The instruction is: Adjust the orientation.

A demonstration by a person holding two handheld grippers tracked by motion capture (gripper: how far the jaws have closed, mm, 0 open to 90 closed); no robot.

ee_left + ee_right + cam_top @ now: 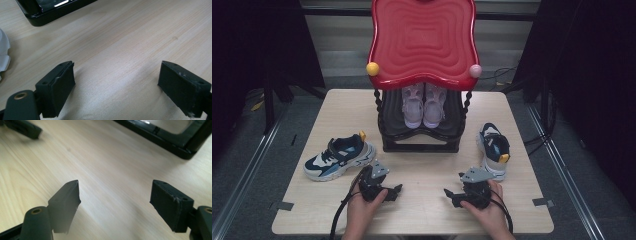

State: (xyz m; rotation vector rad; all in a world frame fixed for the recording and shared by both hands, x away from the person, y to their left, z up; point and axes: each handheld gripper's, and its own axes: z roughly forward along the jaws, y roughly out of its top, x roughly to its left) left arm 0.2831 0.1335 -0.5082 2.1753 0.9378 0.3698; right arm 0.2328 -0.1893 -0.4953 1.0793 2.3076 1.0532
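Note:
A navy, white and blue sneaker lies on its sole at the table's left. Its mate stands at the right, toe towards me. A pink pair sits on the black lower shelf of a rack with a red wavy top. My left gripper rests low near the front edge, open, with bare wood between its jaws. My right gripper is beside it, jaws pointing left, open and empty. The white sole of the left sneaker edges into the left gripper view.
The light wooden table has bare wood between the two grippers and the rack. The rack's black base lies ahead of both grippers. A jaw of the left gripper appears in the right gripper view's top left. Dark floor and cables surround the table.

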